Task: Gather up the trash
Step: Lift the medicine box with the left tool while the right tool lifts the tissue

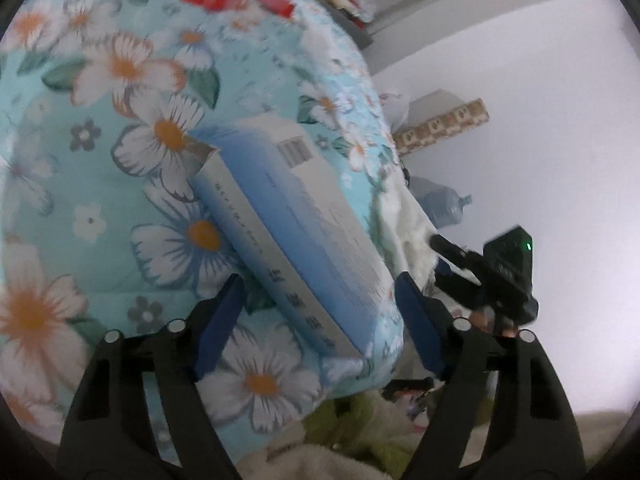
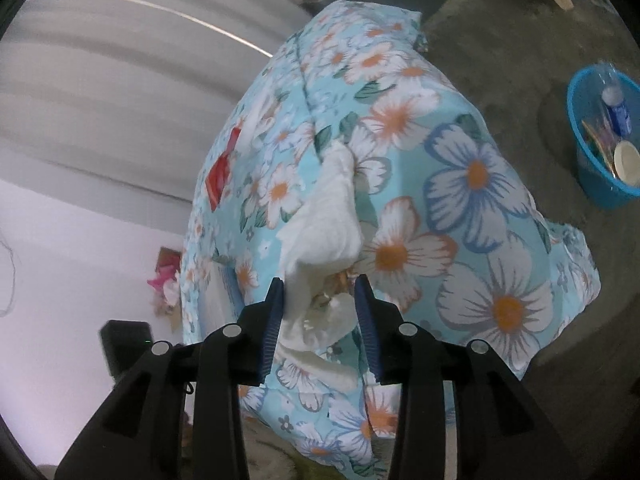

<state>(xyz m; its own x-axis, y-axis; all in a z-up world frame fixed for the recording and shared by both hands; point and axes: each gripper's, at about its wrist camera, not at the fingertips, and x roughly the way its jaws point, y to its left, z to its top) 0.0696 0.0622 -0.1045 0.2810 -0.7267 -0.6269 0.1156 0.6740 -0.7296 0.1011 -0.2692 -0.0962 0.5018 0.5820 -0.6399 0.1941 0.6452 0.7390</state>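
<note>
My left gripper [image 1: 316, 320] has the blue-and-white carton [image 1: 288, 216] lying between its spread fingers. A crumpled white tissue [image 2: 324, 216] fills the right gripper's [image 2: 320, 308] gap. Bare floor [image 2: 500, 52] lies open toward the blue basin [image 2: 592, 184].

Right gripper [image 2: 320, 320] over floral blue bedsheet [image 2: 460, 200], jaws parted around crumpled white tissue [image 2: 324, 216]; left pad looks to touch it, right pad clear. Red packet [image 2: 221, 172] further up the sheet. Blue basin [image 2: 592, 176] on the floor at right holds a bottle [image 2: 618, 110] and a paper cup [image 2: 627, 160].
</note>
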